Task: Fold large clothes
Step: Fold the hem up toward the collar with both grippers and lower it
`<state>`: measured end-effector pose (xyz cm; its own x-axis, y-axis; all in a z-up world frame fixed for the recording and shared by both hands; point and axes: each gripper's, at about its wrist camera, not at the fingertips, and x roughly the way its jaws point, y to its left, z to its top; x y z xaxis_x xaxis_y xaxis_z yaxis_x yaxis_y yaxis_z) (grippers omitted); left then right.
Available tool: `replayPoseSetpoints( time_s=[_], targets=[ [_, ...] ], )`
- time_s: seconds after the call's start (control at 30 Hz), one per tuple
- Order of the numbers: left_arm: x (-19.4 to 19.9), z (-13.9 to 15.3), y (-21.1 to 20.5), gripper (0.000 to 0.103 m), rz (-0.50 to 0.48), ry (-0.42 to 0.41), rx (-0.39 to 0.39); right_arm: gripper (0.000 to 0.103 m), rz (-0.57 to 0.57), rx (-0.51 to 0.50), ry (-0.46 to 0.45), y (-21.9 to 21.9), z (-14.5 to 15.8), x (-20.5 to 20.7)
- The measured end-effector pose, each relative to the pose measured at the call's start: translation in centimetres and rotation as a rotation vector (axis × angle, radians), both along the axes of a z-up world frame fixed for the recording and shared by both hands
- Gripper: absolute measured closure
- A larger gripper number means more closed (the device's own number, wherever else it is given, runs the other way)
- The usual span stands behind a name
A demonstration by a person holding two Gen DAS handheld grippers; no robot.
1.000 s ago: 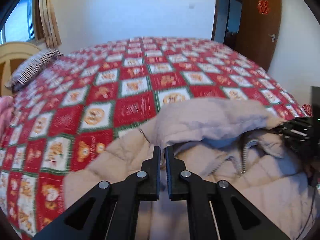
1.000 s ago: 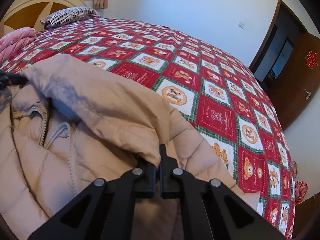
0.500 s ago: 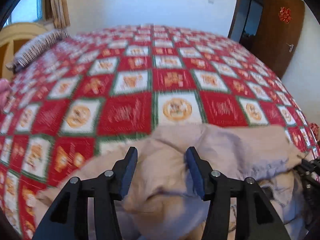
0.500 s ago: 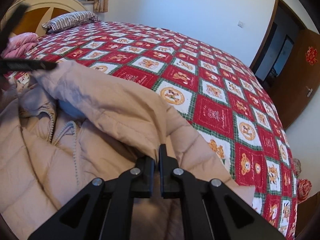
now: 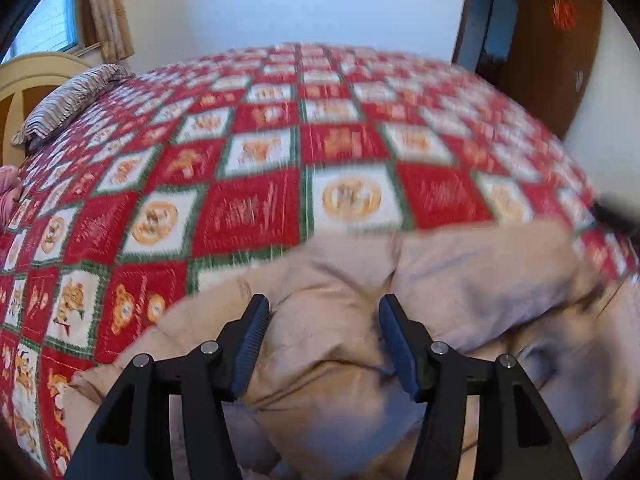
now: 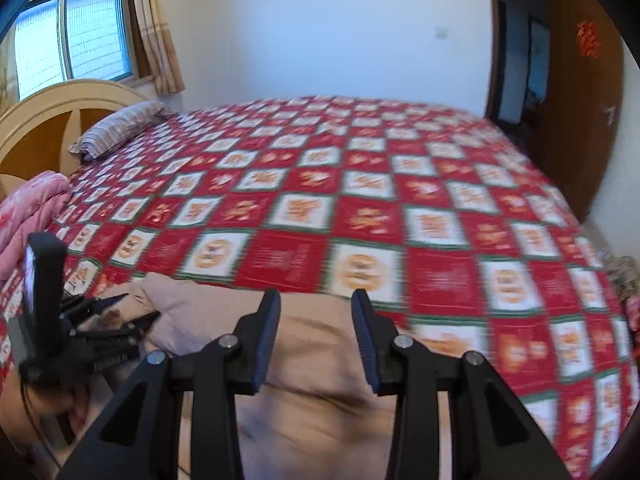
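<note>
A beige puffer jacket (image 5: 340,320) lies on the near part of the bed, folded over itself; it also shows in the right wrist view (image 6: 316,352). My left gripper (image 5: 324,340) is open and empty, raised just above the jacket's folded part. My right gripper (image 6: 316,336) is open and empty above the jacket's right side. The left gripper (image 6: 104,336) also shows at the left of the right wrist view, over the jacket's far end.
The bed has a red, white and green patchwork cover (image 6: 360,208). A striped pillow (image 6: 120,128) and a wooden headboard (image 6: 52,120) are at the far left, with pink bedding (image 6: 28,212) beside them. A brown door (image 6: 580,92) stands at the right.
Both grippers have opened and let go of the jacket, the left one first. Both have lifted back from it. The folded jacket now rests on the bed.
</note>
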<state>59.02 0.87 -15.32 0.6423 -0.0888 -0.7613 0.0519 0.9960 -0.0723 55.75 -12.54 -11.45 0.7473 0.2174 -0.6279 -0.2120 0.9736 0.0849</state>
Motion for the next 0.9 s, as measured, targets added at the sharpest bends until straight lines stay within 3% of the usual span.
replayPoseSetpoints(
  time_s=[0.1,0.13,0.17,0.3,0.53,0.9],
  targets=[
    [0.5,3.1,-0.1,0.038,-0.005,-0.087,-0.092,0.063,0.007,-0.037,0.038,2.3,-2.1,1.9],
    [0.8,3.3,-0.4,0.027,-0.012,-0.092,-0.105,0.063,0.008,-0.031,0.052,2.4,-2.8,2.2],
    [1.4,2.8,-0.9,0.024,-0.02,-0.072,-0.112,0.063,0.005,-0.025,0.066,2.3,-3.5,2.3],
    [2.9,-2.1,-2.4,0.024,-0.033,0.06,-0.051,0.063,0.002,-0.022,0.119,1.5,-5.6,1.9],
    [1.6,-3.8,-3.2,0.018,-0.014,-0.001,0.016,0.063,0.009,0.009,0.139,0.7,-7.4,1.4],
    [1.8,-5.2,-3.9,0.015,0.004,0.008,0.082,0.064,-0.002,-0.016,0.145,1.3,-8.9,1.6]
  ],
)
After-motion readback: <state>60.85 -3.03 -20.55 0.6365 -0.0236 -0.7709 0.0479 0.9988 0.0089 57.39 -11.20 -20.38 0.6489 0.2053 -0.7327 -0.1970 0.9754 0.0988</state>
